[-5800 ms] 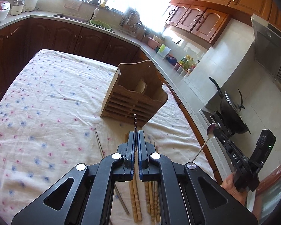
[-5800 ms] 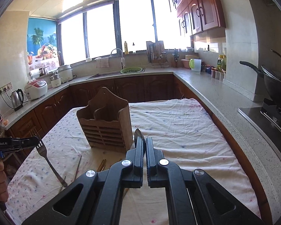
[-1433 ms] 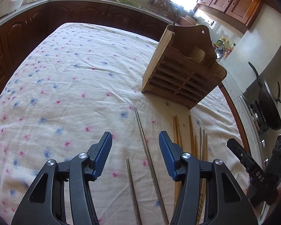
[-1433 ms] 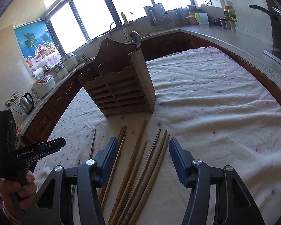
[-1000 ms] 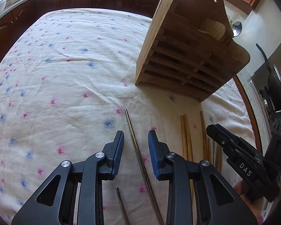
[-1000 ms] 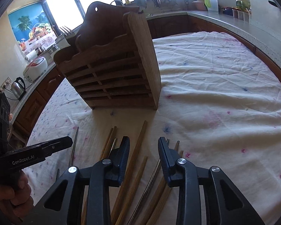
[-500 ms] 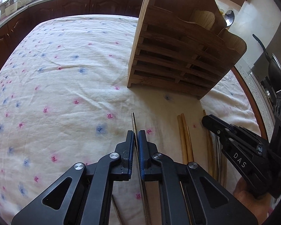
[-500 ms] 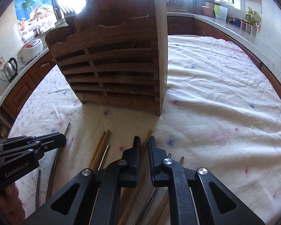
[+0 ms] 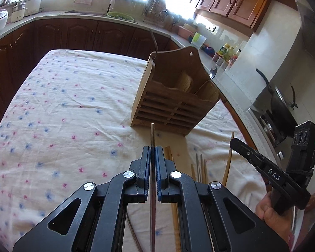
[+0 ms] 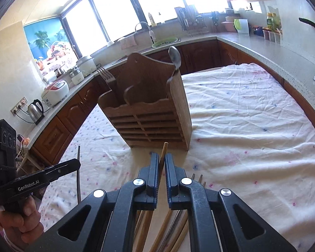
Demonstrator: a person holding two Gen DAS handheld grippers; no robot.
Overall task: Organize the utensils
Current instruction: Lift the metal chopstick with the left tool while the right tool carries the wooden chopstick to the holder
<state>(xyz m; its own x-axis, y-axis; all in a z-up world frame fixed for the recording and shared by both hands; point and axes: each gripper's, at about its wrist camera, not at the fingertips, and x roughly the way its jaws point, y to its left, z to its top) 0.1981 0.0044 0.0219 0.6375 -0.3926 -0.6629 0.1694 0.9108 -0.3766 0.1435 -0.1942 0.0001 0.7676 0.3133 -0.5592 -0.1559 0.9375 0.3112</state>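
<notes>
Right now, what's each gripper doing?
Left gripper: shut on a metal chopstick.
Right gripper: shut on a wooden chopstick.

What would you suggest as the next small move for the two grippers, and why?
Probably carry both forward to the wooden holder. The left gripper is shut on a metal chopstick, the right gripper on a wooden chopstick, and the middle compartment looks empty.

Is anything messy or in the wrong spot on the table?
Yes. Several chopsticks lie loose on the tablecloth in front of the wooden holder instead of inside it. The holder already has a fork and a spoon standing in it.
</notes>
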